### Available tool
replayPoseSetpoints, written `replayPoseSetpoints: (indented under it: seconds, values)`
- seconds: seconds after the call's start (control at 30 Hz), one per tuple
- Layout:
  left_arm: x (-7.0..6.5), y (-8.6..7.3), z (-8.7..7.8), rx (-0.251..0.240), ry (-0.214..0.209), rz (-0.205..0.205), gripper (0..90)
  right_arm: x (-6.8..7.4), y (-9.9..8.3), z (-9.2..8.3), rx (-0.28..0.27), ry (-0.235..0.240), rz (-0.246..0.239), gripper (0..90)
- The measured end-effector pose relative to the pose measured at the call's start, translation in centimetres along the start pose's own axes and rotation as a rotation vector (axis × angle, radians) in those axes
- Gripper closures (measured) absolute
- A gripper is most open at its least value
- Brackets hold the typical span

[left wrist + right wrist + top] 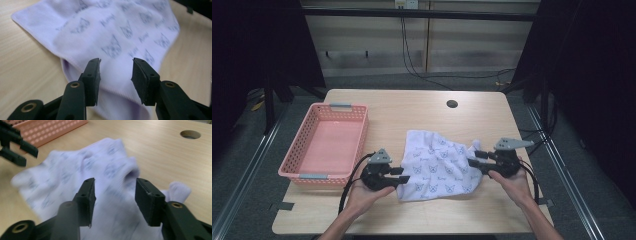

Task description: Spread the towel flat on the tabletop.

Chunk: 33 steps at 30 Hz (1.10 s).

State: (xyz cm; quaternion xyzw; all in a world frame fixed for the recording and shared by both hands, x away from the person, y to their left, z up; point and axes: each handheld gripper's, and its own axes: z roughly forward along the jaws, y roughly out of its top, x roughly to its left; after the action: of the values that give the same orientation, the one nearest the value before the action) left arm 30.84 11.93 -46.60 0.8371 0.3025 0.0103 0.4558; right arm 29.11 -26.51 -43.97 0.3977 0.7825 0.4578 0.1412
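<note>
While the white cloth (439, 165) printed with small cat faces is lying crumpled on the wooden table (412, 107), it is sitting near the front edge, right of centre, with both tongs at its sides. Its upper left corner is lying flat; its right edge is bunching into a raised fold.

Left tongs (404, 175) are resting at the cloth's lower left edge. In the left gripper view these tongs (115, 72) are standing partly open, with the cloth (110, 32) passing under the gap and the pads pressing on nothing.

Right tongs (476, 159) are sitting at the cloth's right edge, pointing left. In the right gripper view these tongs (115, 192) are likewise standing partly open over the cloth (100, 170), with fabric lying below the gap and neither pad gripping it. The left tongs (15, 147) are appearing at the far left of that view.

A pink perforated basket (307, 135) with grey handles is standing on the table's left side, just beside the left tongs and apart from the cloth. A round cable hole (452, 104) is sitting in the tabletop behind the cloth.
</note>
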Motion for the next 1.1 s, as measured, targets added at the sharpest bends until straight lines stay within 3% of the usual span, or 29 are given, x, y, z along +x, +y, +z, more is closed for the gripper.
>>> replayPoseSetpoints:
  seconds: [0.03,0.07,0.13,0.17,0.23,0.27,0.33,0.4,0.47,0.5,0.57,0.6,0.67,0.73,0.83,0.87,0.9,0.93,0.97,1.03,1.1]
  values:
    - [0.4,0.0,0.6,0.001,-0.002,-0.019,57.7,-0.6,0.4,0.8,0.001,0.012,0.022,50.6]
    - [0.6,0.0,1.2,0.024,0.003,-0.014,59.2,-1.0,0.7,1.6,-0.003,0.008,0.037,49.3]
    - [0.9,-0.4,2.2,0.094,0.045,0.032,70.8,-1.4,1.1,3.0,0.006,0.042,0.066,48.1]
    - [1.2,-0.7,2.5,0.126,0.03,0.014,79.9,-1.3,1.1,3.9,0.029,0.033,0.062,55.9]
    - [1.3,-1.3,2.7,0.168,0.027,0.014,90.0,-0.9,0.9,5.0,0.054,0.032,0.042,78.3]
    - [1.1,-1.5,2.6,0.192,0.022,0.033,90.0,-0.4,0.8,4.8,0.027,0.024,0.028,82.3]
    - [0.7,-1.9,2.1,0.21,0.012,0.029,90.0,1.4,0.9,3.7,-0.01,0.031,-0.052,84.0]
    - [0.2,-2.3,1.6,0.219,0.013,0.04,90.0,3.5,0.5,2.2,-0.019,0.12,-0.092,84.1]
    - [-0.3,-3.0,1.0,0.208,-0.014,0.03,90.0,5.3,-0.5,1.3,0.034,0.142,-0.151,84.0]
    - [-0.6,-3.2,0.7,0.193,-0.026,0.022,90.0,5.9,-1.2,1.0,0.065,0.157,-0.153,83.8]
    - [-1.2,-2.8,-0.2,0.148,-0.057,0.029,83.7,6.4,-2.9,0.9,0.104,0.171,-0.145,83.4]
    - [-1.3,-2.4,-0.6,0.103,-0.068,0.026,79.7,6.5,-3.6,0.9,0.119,0.165,-0.144,83.3]
    - [-1.3,-1.5,-0.8,0.039,-0.061,0.031,75.4,6.2,-4.7,1.0,0.133,0.173,-0.113,83.3]
    - [-1.2,-0.6,0.1,0.011,-0.025,0.025,65.0,6.1,-5.5,1.2,0.145,0.176,-0.097,83.2]
    - [-0.9,0.0,2.4,0.039,0.006,0.051,58.5,6.6,-5.4,1.5,0.171,0.183,-0.12,81.7]
    - [-0.8,-0.1,3.0,0.066,-0.001,0.059,65.7,6.7,-5.3,1.5,0.17,0.195,-0.113,79.0]
    - [-0.8,-0.4,3.6,0.11,0.016,0.065,80.5,6.6,-5.3,1.5,0.165,0.201,-0.108,75.4]
    - [-1.0,-0.8,3.9,0.151,0.031,0.093,84.4,6.5,-5.2,1.2,0.156,0.215,-0.097,72.0]
    - [-1.0,-1.2,4.1,0.174,0.013,0.1,87.6,6.3,-4.9,0.9,0.139,0.221,-0.096,68.2]
    - [-0.8,-1.4,3.8,0.17,0.002,0.078,89.0,5.8,-4.1,-0.1,0.104,0.215,-0.079,62.0]
    - [-0.8,-1.6,3.6,0.175,-0.001,0.086,89.1,4.9,-3.1,-1.2,0.042,0.191,-0.052,60.4]
